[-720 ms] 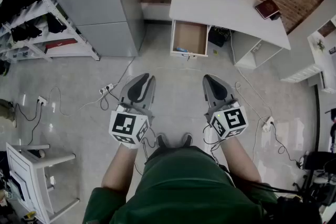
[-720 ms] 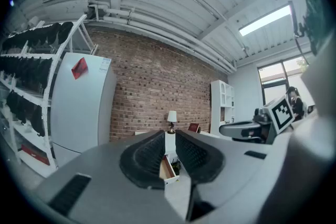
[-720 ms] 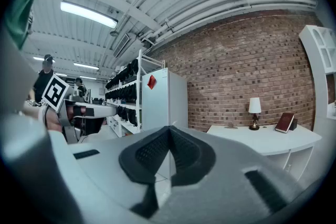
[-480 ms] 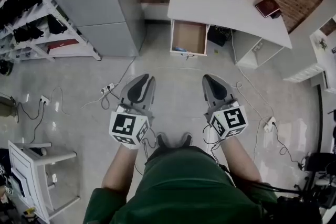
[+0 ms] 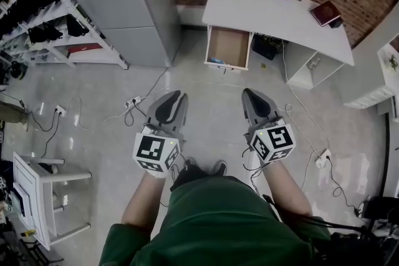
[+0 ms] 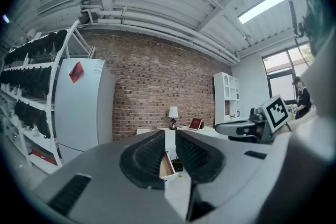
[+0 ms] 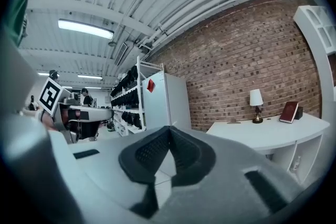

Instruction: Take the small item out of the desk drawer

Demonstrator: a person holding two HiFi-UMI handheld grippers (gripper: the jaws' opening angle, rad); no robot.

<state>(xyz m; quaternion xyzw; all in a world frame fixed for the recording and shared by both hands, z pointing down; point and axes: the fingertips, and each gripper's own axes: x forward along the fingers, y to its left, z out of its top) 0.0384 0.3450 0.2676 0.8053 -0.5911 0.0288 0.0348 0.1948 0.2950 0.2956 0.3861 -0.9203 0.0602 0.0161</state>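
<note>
Open desk drawer well ahead, nothing gripped.
My left gripper [image 5: 176,97] is barely parted and empty. The small bluish item [image 5: 215,60] lies in the drawer's [image 5: 228,45] front corner. My right gripper [image 5: 250,93] is closed, probably just being carried.

Bare floor [image 5: 209,93] lies open up to the drawer [image 5: 227,47], which is pulled out of the desk [image 5: 268,9] with its top uncovered. Cables [image 5: 133,103] snake over the floor at left and trail along the right side. A cabinet [image 5: 124,3] and a rack [image 5: 43,28] wall off the left, and the desk's shelves [image 5: 308,68] jut out to the right of the drawer. A chair [image 5: 43,190] stands well aside
</note>
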